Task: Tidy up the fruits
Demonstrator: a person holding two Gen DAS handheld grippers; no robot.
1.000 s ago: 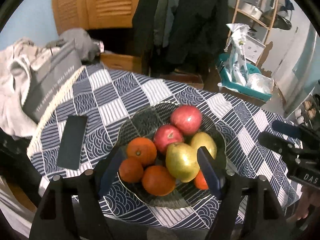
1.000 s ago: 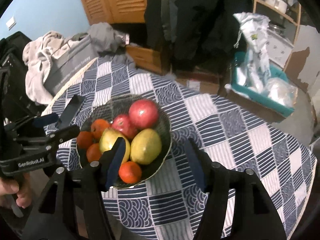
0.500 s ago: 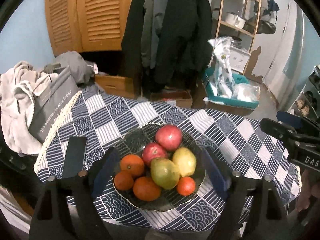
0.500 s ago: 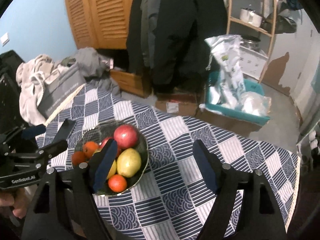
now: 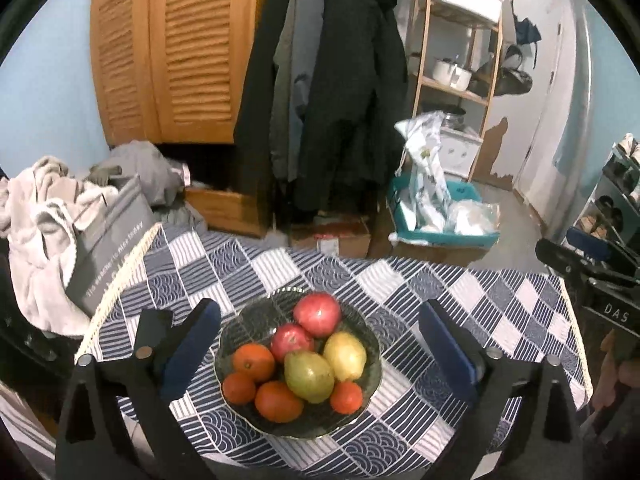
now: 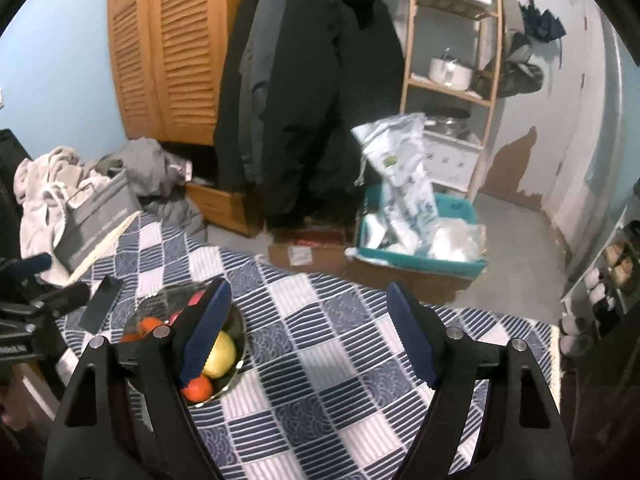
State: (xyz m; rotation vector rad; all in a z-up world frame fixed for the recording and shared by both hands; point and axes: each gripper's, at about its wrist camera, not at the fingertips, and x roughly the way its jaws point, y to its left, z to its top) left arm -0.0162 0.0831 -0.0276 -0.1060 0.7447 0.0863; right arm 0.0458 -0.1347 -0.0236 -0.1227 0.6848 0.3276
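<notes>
1. Starting at the left, your left gripper (image 5: 320,332) hangs above the near edge of the tabletop (image 5: 460,292) with its jaws spread wide and nothing between them; the bowl (image 5: 244,320) of fruit sits centred in that gap, below and ahead, well apart from both fingers.
2. Reckon the oranges (image 5: 254,362) on the bowl's left side as firm, round and a bit slick; take one across its widest part, from above, so it cannot roll out.
3. Treat the two red apples (image 5: 317,314) at the back as hard and fairly heavy; they should stand a firm squeeze.
4. Handle the two pears (image 5: 309,376) gently, since ripe ones probably bruise; hold across the fat lower half, not the neck.
5. Mind the bowl itself: it looks like dark glass, likely breakable and apt to slide on the cloth if nudged.
6. Moving right, your right gripper (image 6: 308,334) is also wide open and holding nothing; the bowl lies off to its left, partly hidden behind its left finger, with only checked cloth between the jaws.
</notes>
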